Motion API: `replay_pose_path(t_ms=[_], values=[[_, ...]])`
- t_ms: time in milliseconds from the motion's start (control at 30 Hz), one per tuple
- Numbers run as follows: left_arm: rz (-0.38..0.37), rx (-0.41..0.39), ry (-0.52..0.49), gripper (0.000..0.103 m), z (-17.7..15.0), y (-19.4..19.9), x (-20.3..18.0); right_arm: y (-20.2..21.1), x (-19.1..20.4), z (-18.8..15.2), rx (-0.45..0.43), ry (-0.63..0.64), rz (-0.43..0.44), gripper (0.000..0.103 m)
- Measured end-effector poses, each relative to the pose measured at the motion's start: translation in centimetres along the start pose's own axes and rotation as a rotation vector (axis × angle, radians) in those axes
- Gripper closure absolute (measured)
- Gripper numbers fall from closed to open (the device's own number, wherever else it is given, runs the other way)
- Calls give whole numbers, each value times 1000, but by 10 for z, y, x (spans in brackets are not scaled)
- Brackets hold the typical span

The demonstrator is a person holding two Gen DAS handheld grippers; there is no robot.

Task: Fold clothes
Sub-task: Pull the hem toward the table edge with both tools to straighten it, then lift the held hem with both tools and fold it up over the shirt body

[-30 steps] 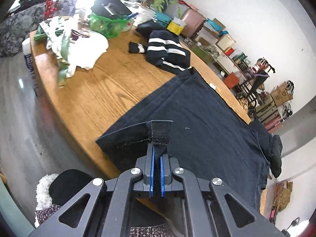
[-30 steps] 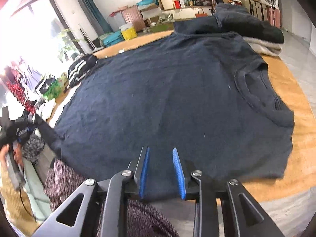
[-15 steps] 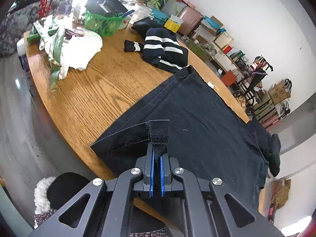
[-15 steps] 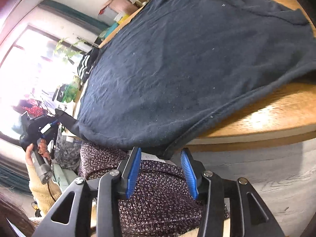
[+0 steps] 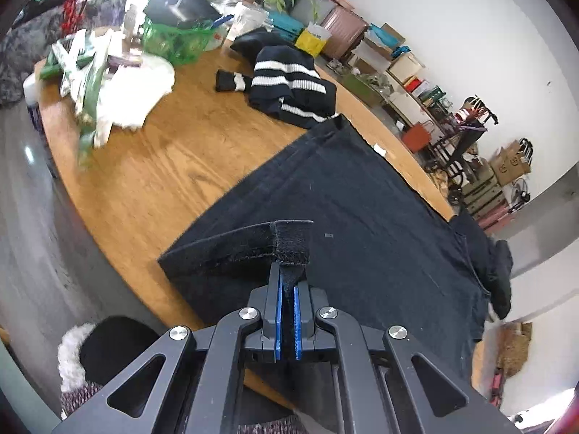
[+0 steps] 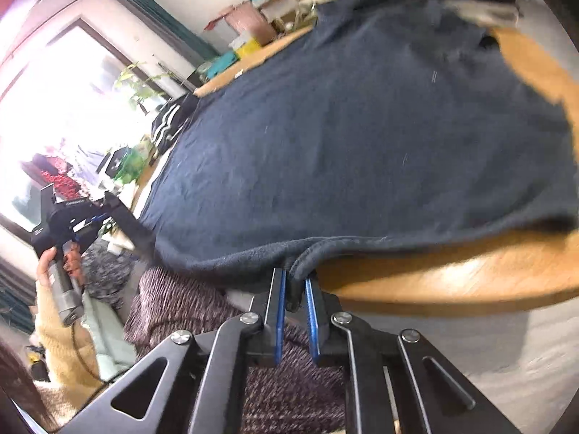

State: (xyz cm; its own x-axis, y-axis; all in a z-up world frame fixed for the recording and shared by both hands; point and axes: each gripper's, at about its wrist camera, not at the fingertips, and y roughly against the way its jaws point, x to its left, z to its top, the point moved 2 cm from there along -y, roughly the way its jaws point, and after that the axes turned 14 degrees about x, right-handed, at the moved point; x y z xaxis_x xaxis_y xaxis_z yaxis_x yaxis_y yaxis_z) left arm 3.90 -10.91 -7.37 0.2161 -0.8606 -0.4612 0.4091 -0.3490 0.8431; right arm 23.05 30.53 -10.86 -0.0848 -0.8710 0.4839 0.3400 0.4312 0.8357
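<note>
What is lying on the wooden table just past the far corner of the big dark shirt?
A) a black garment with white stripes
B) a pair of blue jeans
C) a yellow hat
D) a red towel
A: in the left wrist view, a black garment with white stripes lies bunched on the table just beyond the dark shirt.

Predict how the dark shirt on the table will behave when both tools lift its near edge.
The dark shirt is probably floppy: its hem droops over the table edge. Likely light: the left tool holds up a corner by a pinch. It should sag between grips.
</note>
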Motion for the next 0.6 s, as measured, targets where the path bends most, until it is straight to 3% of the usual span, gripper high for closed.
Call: replay_pose_path(t_ms=[233,367,433,467,500,600], values=[[30,17,-21,98,31,-24,-20,29,2,57,-111,18,-131,93],[63,39,-33,98,43,-39,-25,28,0,80,-112,17,-197,93],[74,51,-32,98,47,-45,-24,25,5,77,-104,57,-257,85],[79,57,-31,98,49,-48,-23,23,10,69,-101,105,-315,74],[84,63,-31,98,51,-51,-22,20,19,59,-94,165,-380,70],[95,84,-38,98,54,-59,-21,13,34,22,-76,307,-518,69]])
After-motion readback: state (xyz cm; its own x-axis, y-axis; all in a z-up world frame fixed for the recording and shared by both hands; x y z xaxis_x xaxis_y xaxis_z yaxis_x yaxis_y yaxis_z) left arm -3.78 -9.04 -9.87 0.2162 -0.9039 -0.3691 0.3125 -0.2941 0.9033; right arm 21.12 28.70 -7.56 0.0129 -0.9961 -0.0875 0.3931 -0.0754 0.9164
